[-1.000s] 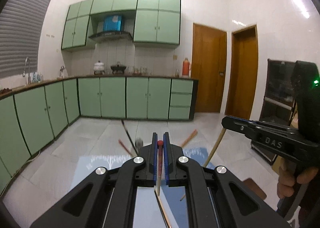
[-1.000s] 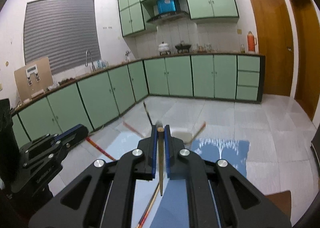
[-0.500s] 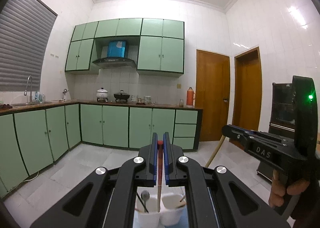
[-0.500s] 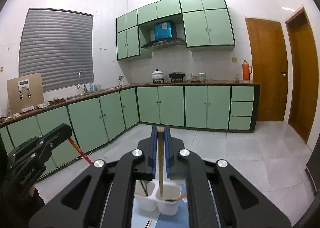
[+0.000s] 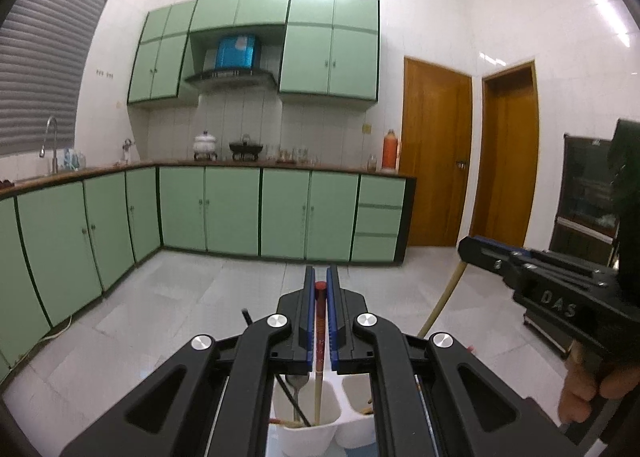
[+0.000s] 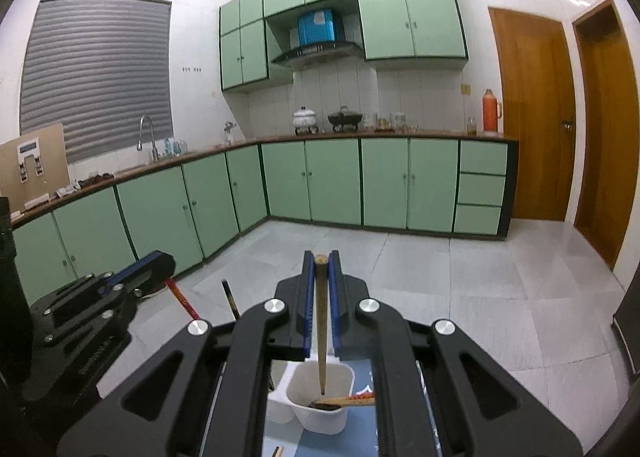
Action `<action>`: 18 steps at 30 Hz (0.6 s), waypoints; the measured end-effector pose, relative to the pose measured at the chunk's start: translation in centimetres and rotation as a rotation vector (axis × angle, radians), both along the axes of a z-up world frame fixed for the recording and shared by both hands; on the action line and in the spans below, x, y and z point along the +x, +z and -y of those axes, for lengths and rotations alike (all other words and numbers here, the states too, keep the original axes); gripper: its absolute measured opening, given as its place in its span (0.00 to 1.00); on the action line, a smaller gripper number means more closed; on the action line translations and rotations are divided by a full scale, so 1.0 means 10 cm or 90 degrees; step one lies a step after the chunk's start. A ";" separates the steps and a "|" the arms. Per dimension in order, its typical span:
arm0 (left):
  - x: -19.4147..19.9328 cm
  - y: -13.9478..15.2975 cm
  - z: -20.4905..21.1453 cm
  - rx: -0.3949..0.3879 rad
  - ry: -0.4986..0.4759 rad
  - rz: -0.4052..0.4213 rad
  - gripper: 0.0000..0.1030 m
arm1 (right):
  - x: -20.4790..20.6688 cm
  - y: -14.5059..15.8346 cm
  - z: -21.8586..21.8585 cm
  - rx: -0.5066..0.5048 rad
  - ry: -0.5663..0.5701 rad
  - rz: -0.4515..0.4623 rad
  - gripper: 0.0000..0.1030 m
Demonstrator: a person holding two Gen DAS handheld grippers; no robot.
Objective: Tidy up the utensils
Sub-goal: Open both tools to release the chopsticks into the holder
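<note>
Since the earlier frames both grippers have travelled from above the blue mat to directly over the white two-compartment holder [image 5: 308, 431].

Left gripper [image 5: 321, 289]: clamped on a red-topped chopstick [image 5: 319, 337], whose tip hangs inside the left compartment beside a spoon [image 5: 297, 385].

Right gripper [image 6: 321, 257]: clamped on a plain wooden chopstick [image 6: 321, 317], tip just above the right compartment, which already contains utensils.

Progress, judged: sorting is partly done; both held chopsticks remain to be released.

The right wrist view alone shows a loose stick on the mat [image 6: 277, 451], so more probably remains. The left view alone shows a hand [image 5: 592, 381] gripping the right tool.
</note>
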State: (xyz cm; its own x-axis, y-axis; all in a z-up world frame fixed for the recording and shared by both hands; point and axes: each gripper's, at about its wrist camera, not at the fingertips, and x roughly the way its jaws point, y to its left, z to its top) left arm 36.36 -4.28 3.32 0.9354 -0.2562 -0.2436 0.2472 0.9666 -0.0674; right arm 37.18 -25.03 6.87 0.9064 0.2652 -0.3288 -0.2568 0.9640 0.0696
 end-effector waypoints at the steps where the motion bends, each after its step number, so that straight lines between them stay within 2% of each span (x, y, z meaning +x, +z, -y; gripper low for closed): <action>1: 0.03 -0.05 0.00 0.003 -0.001 -0.008 0.05 | 0.02 -0.05 -0.03 -0.001 0.000 -0.006 0.06; 5: 0.18 -0.26 0.01 0.014 -0.006 -0.053 0.05 | 0.11 -0.26 -0.07 -0.010 0.011 -0.042 0.08; 7: 0.21 -0.29 -0.01 0.012 -0.002 -0.068 0.07 | 0.12 -0.31 -0.08 -0.011 0.008 -0.049 0.15; 8: 0.20 -0.30 -0.02 0.009 -0.002 -0.069 0.09 | 0.10 -0.32 -0.08 -0.009 0.006 -0.047 0.15; 10: 0.15 -0.27 -0.05 0.006 0.001 -0.063 0.18 | 0.03 -0.30 -0.05 -0.003 -0.003 -0.034 0.16; 12: 0.04 -0.22 -0.09 0.004 0.004 -0.051 0.22 | -0.03 -0.26 0.00 0.002 -0.015 -0.024 0.18; 18: -0.35 -0.05 -0.19 0.004 0.012 -0.014 0.28 | -0.41 -0.16 0.18 0.017 -0.038 0.016 0.31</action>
State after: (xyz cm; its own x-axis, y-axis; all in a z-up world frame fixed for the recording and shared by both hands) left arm 32.81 -2.42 2.84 0.9347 -0.2365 -0.2654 0.2268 0.9716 -0.0670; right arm 33.12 -26.79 5.31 0.9287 0.2183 -0.2999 -0.2002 0.9756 0.0900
